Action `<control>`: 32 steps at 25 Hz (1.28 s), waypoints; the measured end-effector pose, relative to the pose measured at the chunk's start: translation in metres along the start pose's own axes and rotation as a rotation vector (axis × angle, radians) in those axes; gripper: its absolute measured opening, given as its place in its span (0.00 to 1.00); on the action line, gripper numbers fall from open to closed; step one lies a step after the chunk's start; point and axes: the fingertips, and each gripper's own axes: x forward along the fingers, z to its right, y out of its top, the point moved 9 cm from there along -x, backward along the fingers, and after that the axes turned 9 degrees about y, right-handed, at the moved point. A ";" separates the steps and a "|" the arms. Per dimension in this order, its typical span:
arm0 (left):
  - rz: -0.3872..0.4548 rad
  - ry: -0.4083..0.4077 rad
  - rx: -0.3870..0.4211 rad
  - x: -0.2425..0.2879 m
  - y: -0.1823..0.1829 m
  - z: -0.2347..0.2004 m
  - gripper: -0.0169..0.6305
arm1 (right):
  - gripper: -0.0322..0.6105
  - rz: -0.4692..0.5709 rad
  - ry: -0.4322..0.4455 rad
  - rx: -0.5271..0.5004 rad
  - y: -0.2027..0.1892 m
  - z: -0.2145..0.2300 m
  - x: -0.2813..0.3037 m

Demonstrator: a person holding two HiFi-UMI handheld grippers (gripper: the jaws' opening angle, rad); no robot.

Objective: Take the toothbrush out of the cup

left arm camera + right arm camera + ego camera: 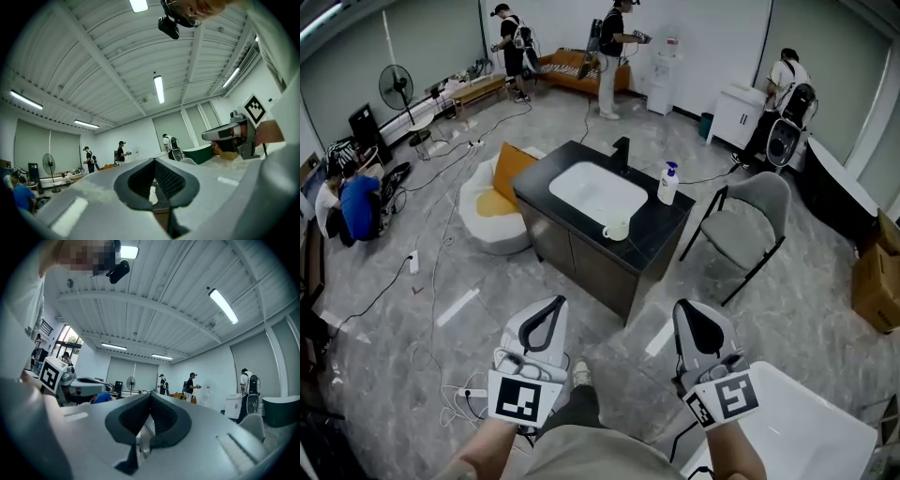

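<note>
Our left gripper (554,306) and right gripper (690,309), fingers pressed together and empty, could topple the cup (616,229) if they arrive unopened.

No legible text, brand name, number or label appears in any view. The only sign-like marks are black-and-white square coded patterns. One is on the left marker cube (525,398), directly behind the left tongs (553,302). The other is on the right marker cube (729,397), directly behind the right tongs (687,306). Neither pattern contains letters or digits. Any print on the white bottle (667,184), on the table (661,232) well ahead of both tongs, is too small to read.
</note>
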 end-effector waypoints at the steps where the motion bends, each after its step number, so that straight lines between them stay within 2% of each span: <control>1: -0.006 -0.003 0.000 0.013 -0.003 -0.007 0.03 | 0.05 -0.003 -0.003 -0.002 -0.001 0.006 0.013; 5: -0.022 -0.029 -0.038 0.068 -0.010 -0.043 0.03 | 0.05 -0.021 -0.006 -0.013 0.003 0.029 0.072; 9: -0.019 -0.048 -0.027 0.117 -0.013 -0.079 0.03 | 0.05 -0.044 -0.002 -0.036 0.005 0.050 0.126; 17: -0.006 -0.083 -0.024 0.191 -0.023 -0.122 0.03 | 0.05 -0.046 -0.065 -0.022 -0.008 0.084 0.198; 26: -0.049 -0.082 -0.027 0.247 -0.038 -0.126 0.03 | 0.05 -0.046 -0.097 0.000 -0.017 0.131 0.226; 32: -0.074 -0.056 -0.029 0.271 -0.042 -0.120 0.03 | 0.05 -0.054 -0.080 0.021 -0.028 0.162 0.239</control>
